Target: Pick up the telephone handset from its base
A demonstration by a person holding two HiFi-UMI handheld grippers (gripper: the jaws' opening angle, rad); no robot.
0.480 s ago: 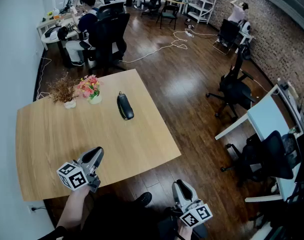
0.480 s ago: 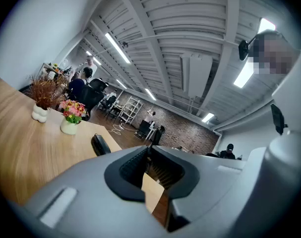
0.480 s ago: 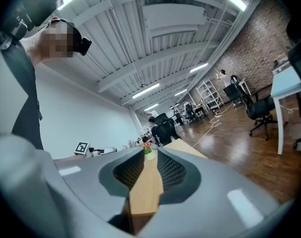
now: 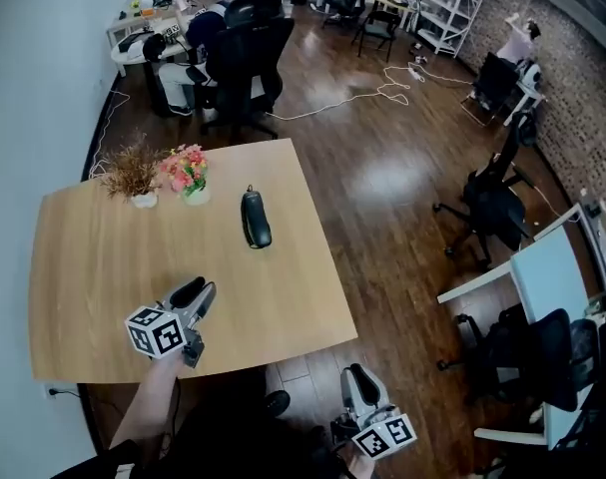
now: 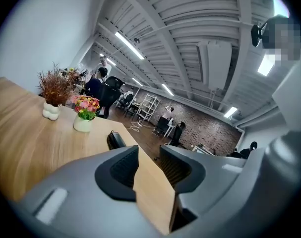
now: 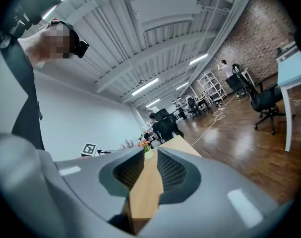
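Note:
A black telephone handset [image 4: 255, 218] lies on its base in the far middle of a light wooden table [image 4: 103, 267]; in the left gripper view the handset [image 5: 115, 139] shows ahead, just left of the jaws. My left gripper [image 4: 195, 293] hovers over the near part of the table and points at the handset from well short of it. In its own view the left gripper [image 5: 149, 155] is open by a narrow gap, with nothing in it. My right gripper [image 4: 354, 379] hangs off the near table edge over the floor. Seen in its own view, the right gripper [image 6: 150, 155] is also narrowly open and empty.
A white vase of dried brown stems [image 4: 135, 176] and a pot of pink flowers [image 4: 188, 175] stand at the table's far left. Beyond it, a person sits at a desk [image 4: 208, 18] among black office chairs [image 4: 253, 63]. A white cable [image 4: 362, 93] crosses the wooden floor.
My left gripper has edged a little farther over the table toward the handset. The head view has shifted slightly. The right gripper stays near the bottom edge.

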